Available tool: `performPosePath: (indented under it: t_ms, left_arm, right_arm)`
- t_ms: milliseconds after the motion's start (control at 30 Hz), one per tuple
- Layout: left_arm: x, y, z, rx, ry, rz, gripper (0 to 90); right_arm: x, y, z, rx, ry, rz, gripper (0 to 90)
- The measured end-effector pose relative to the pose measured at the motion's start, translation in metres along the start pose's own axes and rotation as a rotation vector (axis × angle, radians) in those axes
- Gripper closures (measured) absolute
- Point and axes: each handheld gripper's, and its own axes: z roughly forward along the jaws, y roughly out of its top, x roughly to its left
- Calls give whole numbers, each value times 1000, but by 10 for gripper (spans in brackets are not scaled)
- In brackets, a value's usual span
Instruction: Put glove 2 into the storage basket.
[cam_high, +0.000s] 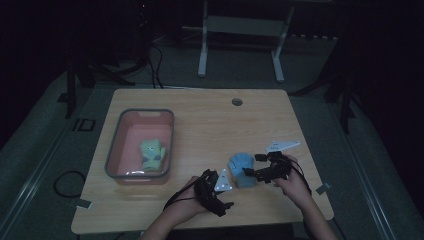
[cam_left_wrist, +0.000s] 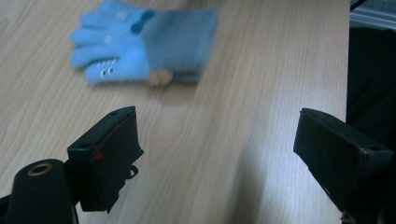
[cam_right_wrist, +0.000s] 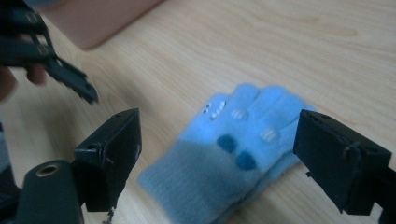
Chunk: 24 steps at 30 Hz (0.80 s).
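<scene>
1. High view: a pale wooden bench (cam_high: 200, 115) carries a pink bin (cam_high: 114, 150) with a grey rim at its left, and a green knitted glove (cam_high: 153, 153) already lies inside it.
2. A blue glove (cam_high: 241, 168) lies flat on the bench near the front edge, between the two hands and well apart from the bin.
3. Left tongs (cam_left_wrist: 217, 154) stand wide apart with nothing between them, held above bare wood, the blue glove farther off ahead.
4. Right tongs (cam_right_wrist: 217, 158) are also spread wide and hold nothing; the blue glove (cam_right_wrist: 233, 158) lies just beyond and between their tips, cuff end nearest.
5. My guess at the step: with one glove binned, the approach to pick up the second seems under way, the right tongs being closest.
6. The next move likely calls for lowering onto the cuff and pinching enough fabric to lift it whole.
7. The glove is soft, fuzzy knit: light blue fingers, greyer ribbed cuff, dark blue dots and small pale patches. It should sag when lifted.
</scene>
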Motion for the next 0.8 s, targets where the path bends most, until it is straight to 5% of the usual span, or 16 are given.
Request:
performPosePath:
  t_ms: [200, 267, 400, 700, 800]
  left_arm:
    - [-5, 12, 14, -21, -2, 51, 181]
    - [-5, 16, 19, -21, 2, 70, 224]
    - [-1, 26, 32, -17, 0, 107, 274]
    - [9, 40, 53, -13, 6, 177, 314]
    - [11, 42, 61, -6, 5, 201, 326]
  right_arm:
    - [-8, 4, -3, -10, -7, 4, 117]
    - [-16, 6, -1, 15, -26, -12, 317]
    - [-29, 9, 8, 39, -46, 3, 447]
    - [-44, 12, 31, 95, -64, 8, 395]
    - [-48, 10, 38, 104, -59, -30, 395]
